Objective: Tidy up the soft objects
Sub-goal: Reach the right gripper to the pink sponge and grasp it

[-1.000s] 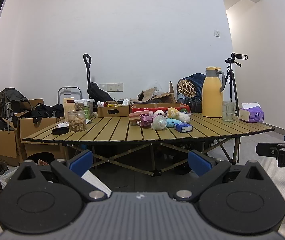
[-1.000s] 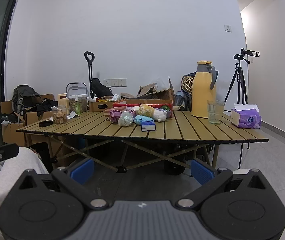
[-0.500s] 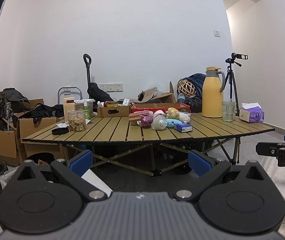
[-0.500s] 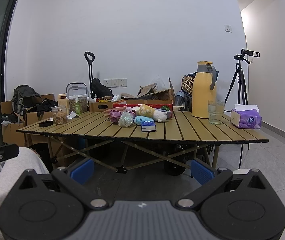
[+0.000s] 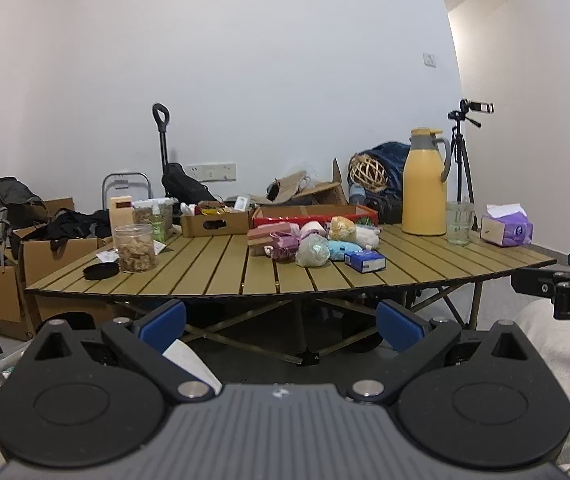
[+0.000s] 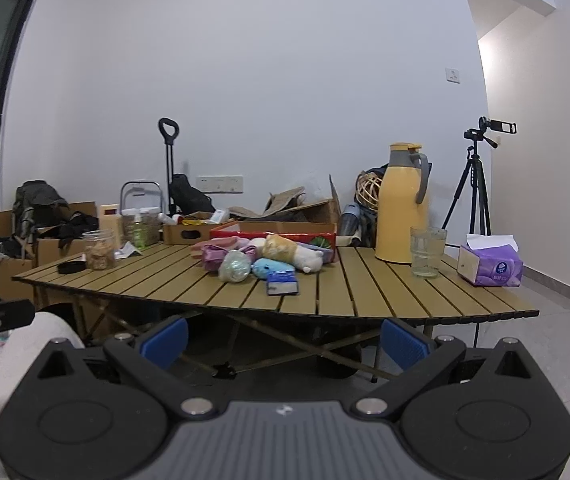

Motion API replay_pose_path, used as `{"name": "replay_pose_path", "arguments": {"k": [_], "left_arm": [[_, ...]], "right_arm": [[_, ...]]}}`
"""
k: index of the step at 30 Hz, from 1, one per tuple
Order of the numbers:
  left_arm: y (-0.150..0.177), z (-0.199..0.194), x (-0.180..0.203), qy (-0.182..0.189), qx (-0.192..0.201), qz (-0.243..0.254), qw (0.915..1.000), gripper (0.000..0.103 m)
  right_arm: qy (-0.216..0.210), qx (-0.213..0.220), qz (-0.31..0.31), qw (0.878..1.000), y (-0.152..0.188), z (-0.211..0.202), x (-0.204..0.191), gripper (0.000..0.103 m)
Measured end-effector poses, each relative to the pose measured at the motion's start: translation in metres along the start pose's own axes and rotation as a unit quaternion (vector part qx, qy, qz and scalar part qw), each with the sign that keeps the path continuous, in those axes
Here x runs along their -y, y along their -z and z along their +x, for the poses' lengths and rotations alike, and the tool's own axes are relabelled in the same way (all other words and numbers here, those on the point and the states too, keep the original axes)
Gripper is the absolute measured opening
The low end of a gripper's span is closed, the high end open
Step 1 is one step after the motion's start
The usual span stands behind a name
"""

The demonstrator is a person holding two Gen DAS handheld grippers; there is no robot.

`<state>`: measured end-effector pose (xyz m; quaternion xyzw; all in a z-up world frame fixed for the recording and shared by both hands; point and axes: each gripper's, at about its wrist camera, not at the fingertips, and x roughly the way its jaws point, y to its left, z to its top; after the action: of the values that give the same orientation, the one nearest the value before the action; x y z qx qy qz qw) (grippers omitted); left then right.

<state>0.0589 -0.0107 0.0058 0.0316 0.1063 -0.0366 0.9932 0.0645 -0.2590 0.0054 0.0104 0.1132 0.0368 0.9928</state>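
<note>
Both the left gripper (image 5: 281, 322) and right gripper (image 6: 283, 340) hang spread and empty, so approach the soft pile (image 6: 263, 258) level, above the table (image 6: 365, 292) edge

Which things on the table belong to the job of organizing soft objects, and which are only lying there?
For the job:
- plush toy
- light blue soft toy
- pink fabric bundle
- crumpled pale bag

Only lying there:
- yellow thermos
- glass
- tissue pack
- small blue box
- snack jar
- black lid
</note>
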Motion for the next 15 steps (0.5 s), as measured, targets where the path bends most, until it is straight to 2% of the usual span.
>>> {"name": "replay_pose_path", "arguments": {"k": [6,10,15], "left_arm": [[-0.005,0.055,-0.006,0.005,-0.023,-0.003,0.9997,0.103],[-0.015,0.103,-0.011,0.0,-0.037,-0.003,0.9993,0.103],[-0.05,0.186,-0.022,-0.01,-0.01,0.003,0.9999,0.103]], "right_arm": [[0.003,-0.02,-0.008,1.0,-0.002,0.054,0.005,0.103],[-0.012,-0.027,-0.015,0.999,-0.008,0.098,0.005,0.103],[-0.035,-0.004,-0.007,0.999,-0.033,0.169,0.004,0.103]]}}
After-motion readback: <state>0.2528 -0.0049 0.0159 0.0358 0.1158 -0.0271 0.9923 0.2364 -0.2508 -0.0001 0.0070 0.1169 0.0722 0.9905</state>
